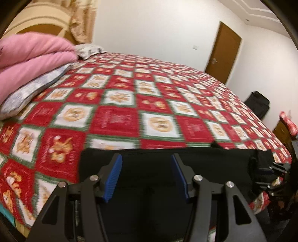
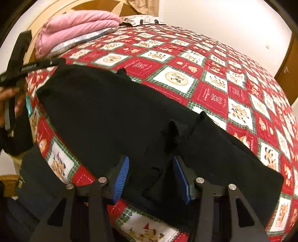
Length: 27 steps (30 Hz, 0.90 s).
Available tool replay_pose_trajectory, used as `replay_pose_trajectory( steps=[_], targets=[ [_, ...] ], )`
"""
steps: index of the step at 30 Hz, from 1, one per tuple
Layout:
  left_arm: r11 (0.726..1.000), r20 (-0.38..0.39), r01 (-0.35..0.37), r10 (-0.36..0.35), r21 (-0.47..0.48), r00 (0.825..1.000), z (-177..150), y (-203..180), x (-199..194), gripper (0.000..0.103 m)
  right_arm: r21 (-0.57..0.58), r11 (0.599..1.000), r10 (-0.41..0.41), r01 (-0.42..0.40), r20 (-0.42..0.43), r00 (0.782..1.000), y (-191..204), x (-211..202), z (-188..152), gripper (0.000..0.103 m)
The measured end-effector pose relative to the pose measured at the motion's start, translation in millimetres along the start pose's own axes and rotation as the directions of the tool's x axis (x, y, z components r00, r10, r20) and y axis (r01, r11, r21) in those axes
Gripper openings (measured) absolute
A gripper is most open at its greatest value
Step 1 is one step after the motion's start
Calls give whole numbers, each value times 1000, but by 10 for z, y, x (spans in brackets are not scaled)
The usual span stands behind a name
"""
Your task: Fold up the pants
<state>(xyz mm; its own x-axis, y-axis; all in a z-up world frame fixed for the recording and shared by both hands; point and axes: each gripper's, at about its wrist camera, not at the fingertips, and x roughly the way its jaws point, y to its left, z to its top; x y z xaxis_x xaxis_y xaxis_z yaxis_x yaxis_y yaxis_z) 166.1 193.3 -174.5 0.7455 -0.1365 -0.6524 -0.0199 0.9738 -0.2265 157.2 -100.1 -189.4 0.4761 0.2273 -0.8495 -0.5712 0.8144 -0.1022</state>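
Observation:
Black pants (image 2: 104, 111) lie flat in a long folded band across the near side of the red patchwork bedspread (image 2: 186, 61). My right gripper (image 2: 151, 160) hovers just over them, open, its blue pads (image 2: 122, 178) apart. A small raised fold of black cloth (image 2: 172, 130) stands beyond the tips and no pad presses on it. In the left wrist view the pants (image 1: 214, 162) run left to right under my left gripper (image 1: 146, 158), which is open with nothing pinched. A hand (image 2: 11, 100) holds the left gripper's body (image 2: 24, 68) at the pants' far-left end.
A folded pink quilt (image 1: 31, 55) rests on a grey pillow (image 1: 31, 91) at the head of the bed, before a wooden headboard (image 2: 55, 11). A brown door (image 1: 223, 52) and a black bag (image 1: 258, 104) stand past the bed's far side.

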Motion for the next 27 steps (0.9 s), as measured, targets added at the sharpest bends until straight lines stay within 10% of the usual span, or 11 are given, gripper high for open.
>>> replay_pose_trajectory(
  steps=[18,27],
  targets=[
    [999,-8,-21,20,-38,1000,-72,184,4,57,145,985,78,-91,92,993,-492,-572,-259,58],
    [999,-28,35,-35,0,999,-102,-98,17,57,229,966,112,-121,49,992,-605,-149,-95,57]
  ],
)
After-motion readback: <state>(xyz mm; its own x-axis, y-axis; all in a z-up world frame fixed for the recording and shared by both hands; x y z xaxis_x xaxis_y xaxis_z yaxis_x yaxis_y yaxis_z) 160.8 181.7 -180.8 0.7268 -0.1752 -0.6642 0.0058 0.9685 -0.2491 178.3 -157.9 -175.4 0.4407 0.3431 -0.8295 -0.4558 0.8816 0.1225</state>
